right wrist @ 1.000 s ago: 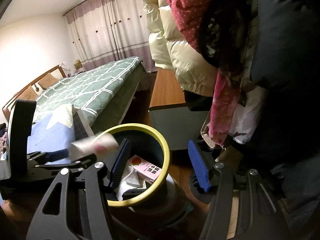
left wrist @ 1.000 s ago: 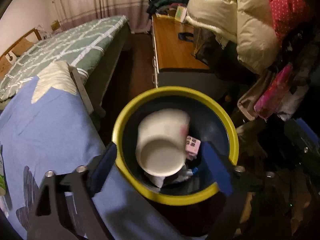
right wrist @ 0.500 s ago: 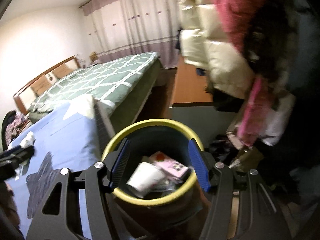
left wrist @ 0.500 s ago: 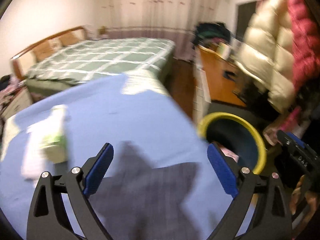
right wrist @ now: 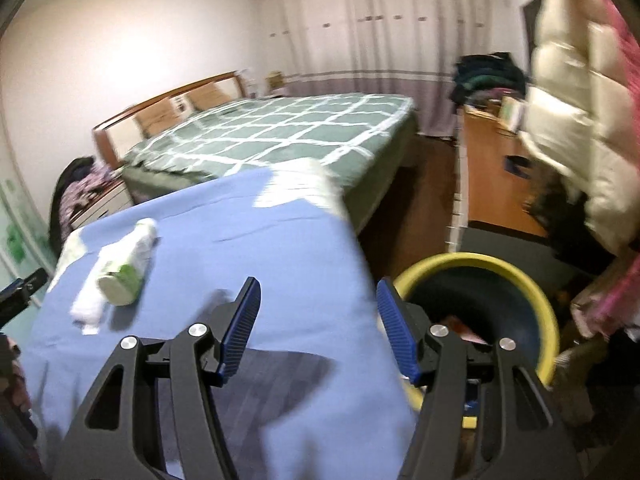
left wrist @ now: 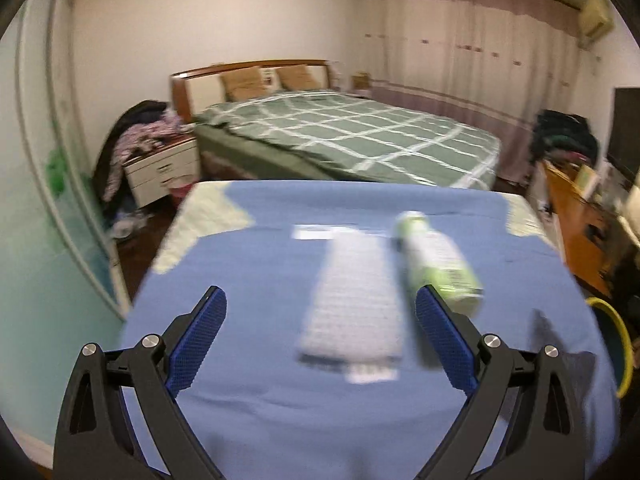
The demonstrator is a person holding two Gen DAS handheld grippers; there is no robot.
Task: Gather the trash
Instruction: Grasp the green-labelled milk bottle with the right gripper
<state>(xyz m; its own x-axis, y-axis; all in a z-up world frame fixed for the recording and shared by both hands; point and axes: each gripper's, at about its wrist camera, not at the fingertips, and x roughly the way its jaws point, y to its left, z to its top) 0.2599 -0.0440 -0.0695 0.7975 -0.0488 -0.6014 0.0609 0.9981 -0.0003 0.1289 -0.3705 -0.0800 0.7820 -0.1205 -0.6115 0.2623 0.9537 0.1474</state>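
A white and green plastic bottle [left wrist: 438,262] lies on its side on the blue-clothed table [left wrist: 280,412], beside a flat white wrapper [left wrist: 352,300]. My left gripper [left wrist: 320,332] is open and empty, with the wrapper just beyond its fingertips and the bottle by the right finger. In the right wrist view the bottle [right wrist: 126,266] and wrapper [right wrist: 90,304] lie far left. My right gripper [right wrist: 318,330] is open and empty over the table's right edge. The yellow-rimmed dark trash bin [right wrist: 548,308] stands on the floor at the right, trash inside.
A green checked bed [left wrist: 352,136] lies beyond the table. A wooden desk [right wrist: 492,168] and hanging puffy coats [right wrist: 580,120] are to the right. A nightstand [left wrist: 160,172] piled with clothes stands at the left. The bin rim [left wrist: 622,340] shows at the right edge.
The paper cup dropped into the bin. My left gripper swung left from over the bin to face the bottle and wrapper. My right gripper turned left from the bin toward the table.
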